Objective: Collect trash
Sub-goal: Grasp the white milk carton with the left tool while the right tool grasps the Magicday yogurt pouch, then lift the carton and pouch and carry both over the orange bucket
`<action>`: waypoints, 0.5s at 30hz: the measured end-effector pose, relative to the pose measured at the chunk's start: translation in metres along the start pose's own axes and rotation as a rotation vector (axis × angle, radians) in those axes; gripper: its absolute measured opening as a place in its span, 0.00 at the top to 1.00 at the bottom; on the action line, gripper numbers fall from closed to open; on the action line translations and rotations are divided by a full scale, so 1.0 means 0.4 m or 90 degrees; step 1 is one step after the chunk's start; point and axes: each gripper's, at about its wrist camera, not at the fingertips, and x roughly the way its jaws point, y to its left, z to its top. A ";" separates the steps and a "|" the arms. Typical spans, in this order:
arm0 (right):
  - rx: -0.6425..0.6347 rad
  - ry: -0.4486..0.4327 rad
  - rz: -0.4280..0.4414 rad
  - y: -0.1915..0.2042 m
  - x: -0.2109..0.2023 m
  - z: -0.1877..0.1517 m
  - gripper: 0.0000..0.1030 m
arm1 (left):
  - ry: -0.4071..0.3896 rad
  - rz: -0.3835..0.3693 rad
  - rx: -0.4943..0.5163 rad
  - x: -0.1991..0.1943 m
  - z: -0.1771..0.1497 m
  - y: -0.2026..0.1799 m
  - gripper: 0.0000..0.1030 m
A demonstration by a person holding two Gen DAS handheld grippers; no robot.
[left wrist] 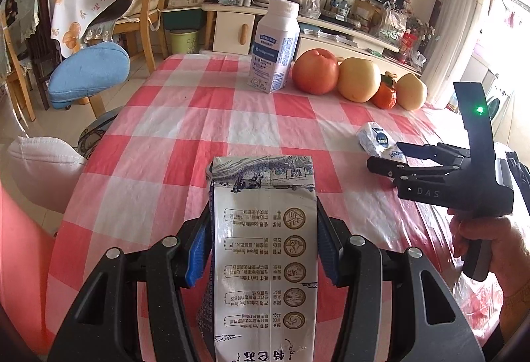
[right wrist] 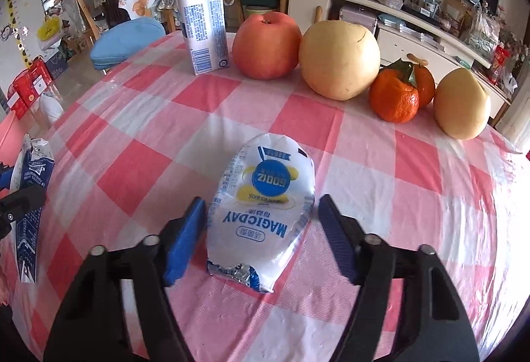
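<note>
We hold the left gripper [left wrist: 265, 239] clamped on a flattened milk carton [left wrist: 263, 249], its blue pads pressing both long edges, the carton lifted over the near edge of the table. Our right gripper [right wrist: 261, 226] stands part open, its pads either side of a white MAGICDAY pouch [right wrist: 261, 206] that lies flat on the checked tablecloth [right wrist: 132, 169]; the pads are just beside it, not touching. Farther off stands an upright white bottle [right wrist: 202, 20], and to its right a row of fruit: a red apple [right wrist: 266, 45], a pear [right wrist: 338, 58], two tangerines [right wrist: 396, 98], another pear [right wrist: 462, 103].
</note>
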 end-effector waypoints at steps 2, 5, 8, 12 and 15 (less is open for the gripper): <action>0.001 -0.001 0.003 -0.004 -0.001 -0.001 0.39 | 0.002 0.000 -0.004 -0.001 -0.001 0.002 0.46; 0.000 -0.004 0.008 -0.008 -0.006 -0.003 0.40 | 0.005 0.002 -0.010 -0.002 -0.004 0.007 0.46; 0.004 -0.016 0.010 -0.015 -0.023 -0.010 0.40 | 0.007 0.005 -0.019 -0.004 -0.006 0.017 0.46; 0.006 -0.030 0.006 -0.015 -0.045 -0.026 0.40 | 0.001 0.003 -0.027 -0.013 -0.004 0.024 0.46; 0.003 -0.038 0.006 0.000 -0.065 -0.039 0.40 | -0.005 -0.002 -0.034 -0.022 -0.003 0.028 0.46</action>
